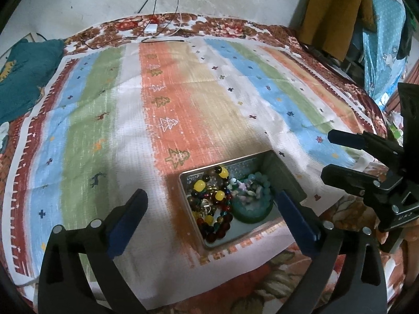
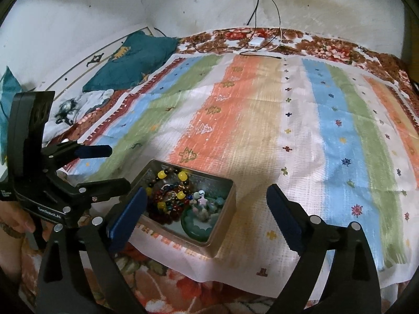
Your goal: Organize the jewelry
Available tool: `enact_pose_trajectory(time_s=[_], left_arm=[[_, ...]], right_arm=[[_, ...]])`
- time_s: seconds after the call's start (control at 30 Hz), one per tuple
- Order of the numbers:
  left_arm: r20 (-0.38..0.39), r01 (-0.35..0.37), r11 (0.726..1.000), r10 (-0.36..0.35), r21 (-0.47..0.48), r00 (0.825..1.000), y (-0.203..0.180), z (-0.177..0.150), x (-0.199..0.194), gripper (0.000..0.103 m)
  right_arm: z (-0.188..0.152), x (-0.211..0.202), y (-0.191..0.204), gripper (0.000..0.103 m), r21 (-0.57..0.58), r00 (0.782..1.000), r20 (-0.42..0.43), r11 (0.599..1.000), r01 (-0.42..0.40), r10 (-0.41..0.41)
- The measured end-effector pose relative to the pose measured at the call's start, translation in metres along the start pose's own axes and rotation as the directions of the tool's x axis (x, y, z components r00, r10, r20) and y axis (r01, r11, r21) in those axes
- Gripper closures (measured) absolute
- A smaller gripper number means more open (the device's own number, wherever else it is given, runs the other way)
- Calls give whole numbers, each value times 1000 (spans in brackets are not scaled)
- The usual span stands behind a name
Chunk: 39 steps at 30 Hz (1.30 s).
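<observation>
You had your left gripper [image 1: 212, 204] spread wide over the near edge of the striped cloth [image 1: 183, 99], nothing pinched, with the open metal tin [image 1: 285, 172] sitting between its fingers, nearer the right one. Your right gripper [image 2: 207, 204] stood just as wide and empty, the tin [image 2: 222, 225] lying by its left finger. Inside were beaded bracelets [image 1: 209, 204] on the left and a green bangle [image 1: 252, 213] on the right.

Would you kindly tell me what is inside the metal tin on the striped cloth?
The metal tin holds a beaded bracelet with yellow, red and dark beads, a green bangle and pale beads over it. Anything beneath this heap is covered.
</observation>
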State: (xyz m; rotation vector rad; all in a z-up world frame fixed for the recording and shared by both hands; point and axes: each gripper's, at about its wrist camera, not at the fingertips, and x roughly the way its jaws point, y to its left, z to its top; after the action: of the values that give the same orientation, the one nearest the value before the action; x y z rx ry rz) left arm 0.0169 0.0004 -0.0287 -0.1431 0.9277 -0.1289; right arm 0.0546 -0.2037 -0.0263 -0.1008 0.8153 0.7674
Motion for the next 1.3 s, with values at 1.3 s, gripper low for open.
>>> enact_pose_trajectory(time_s=[1.3], left_arm=[[95,-129,990,125,48,988,-23,-26,-24,6]], right_arm=[[-22,-31,15,6,-32,994,86,997,69,-66]])
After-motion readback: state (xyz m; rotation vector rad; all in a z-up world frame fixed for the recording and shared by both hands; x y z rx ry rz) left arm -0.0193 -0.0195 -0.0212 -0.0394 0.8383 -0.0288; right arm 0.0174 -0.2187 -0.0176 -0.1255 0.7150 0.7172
